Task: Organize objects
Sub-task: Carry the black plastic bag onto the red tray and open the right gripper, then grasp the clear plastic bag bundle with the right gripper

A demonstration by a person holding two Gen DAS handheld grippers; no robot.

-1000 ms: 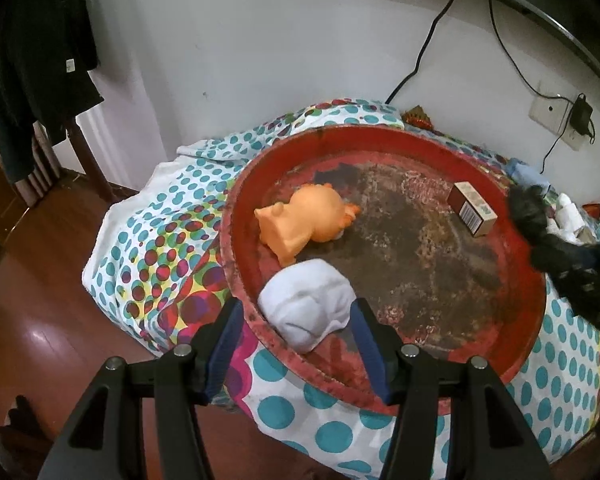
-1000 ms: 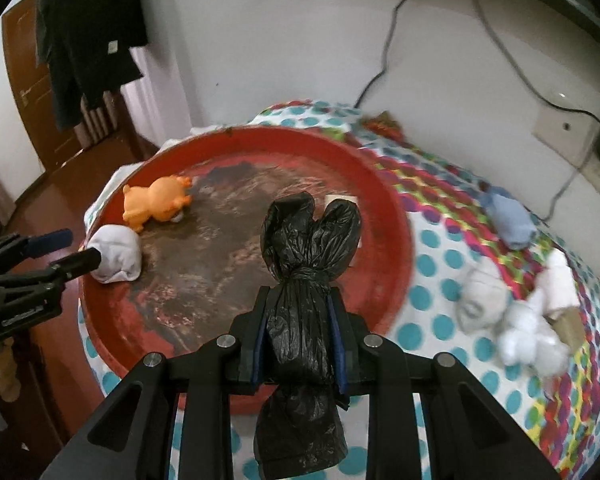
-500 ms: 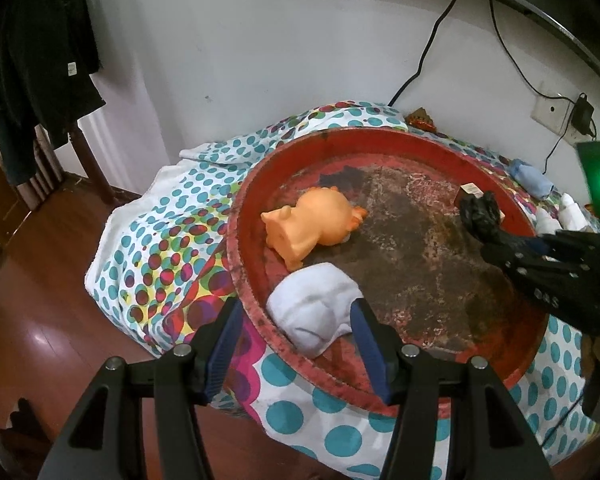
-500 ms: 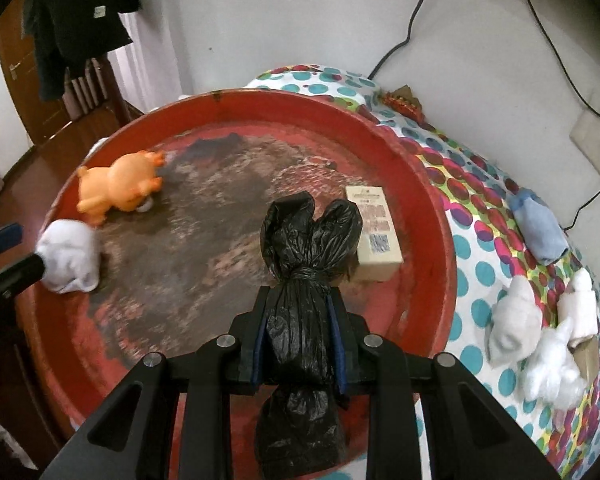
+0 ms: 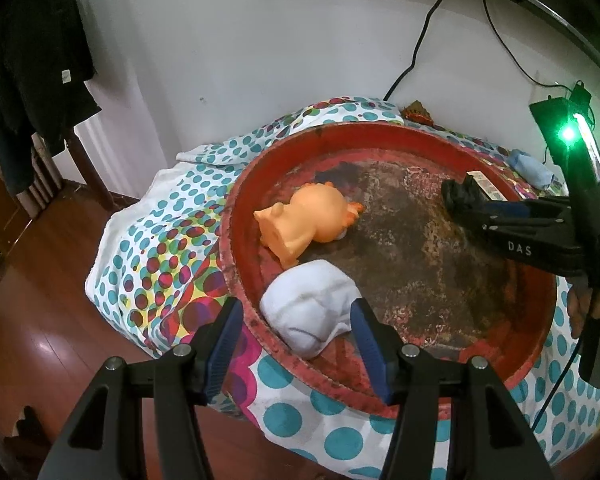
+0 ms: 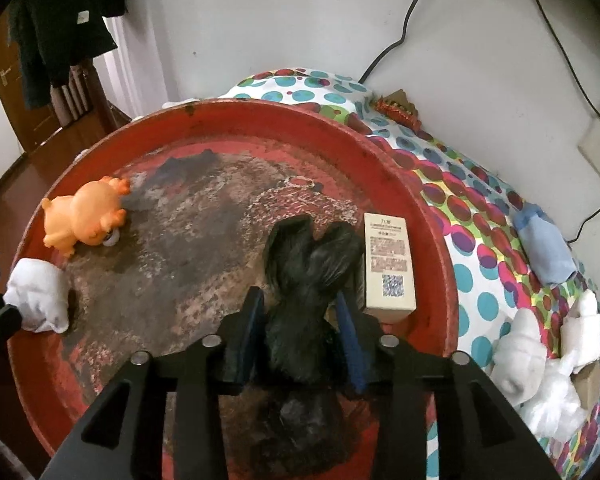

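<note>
Right gripper jaws opening, black bag between; left gripper open.

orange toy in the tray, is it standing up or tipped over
Tipped over. The orange toy lies on its side on the floor of the red tray, its feet pointing sideways rather than down, near the white bundle.

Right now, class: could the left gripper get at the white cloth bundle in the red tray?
Probably yes. The left gripper has its jaws open either side of the white cloth bundle by the red tray's near rim; nothing lies between.
</note>
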